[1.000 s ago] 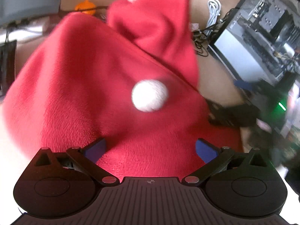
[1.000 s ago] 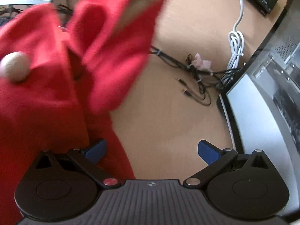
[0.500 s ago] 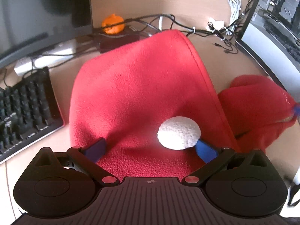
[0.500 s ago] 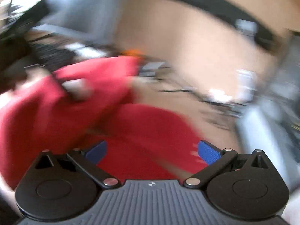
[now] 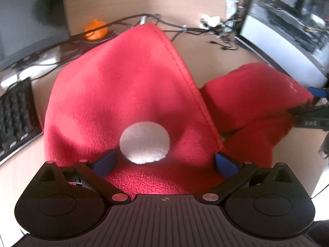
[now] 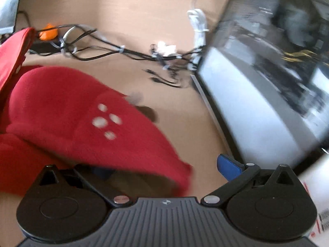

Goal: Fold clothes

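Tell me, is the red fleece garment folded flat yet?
Not yet. The red fleece garment is bunched: one panel peaks upward and a second lobe bulges beside it on the desk.

Red fleece garment (image 5: pixel 127 86), seemingly white-dotted.

Sunlit tan wooden desk (image 6: pixel 127 6), tangled cables (image 6: pixel 107 47), monitor (image 6: pixel 267 94), black keyboard (image 5: pixel 14 111).

Left wrist view: sits close above the red garment (image 5: pixel 123 86), facing 12 o'clock toward the desk's (image 5: pixel 197 6) back.
Right wrist view: low and near, blurred, apparently angled toward 1 o'clock.
Shared: garment, orange object (image 5: pixel 96 29), cables (image 6: pixel 115 50), monitor (image 6: pixel 267 94).
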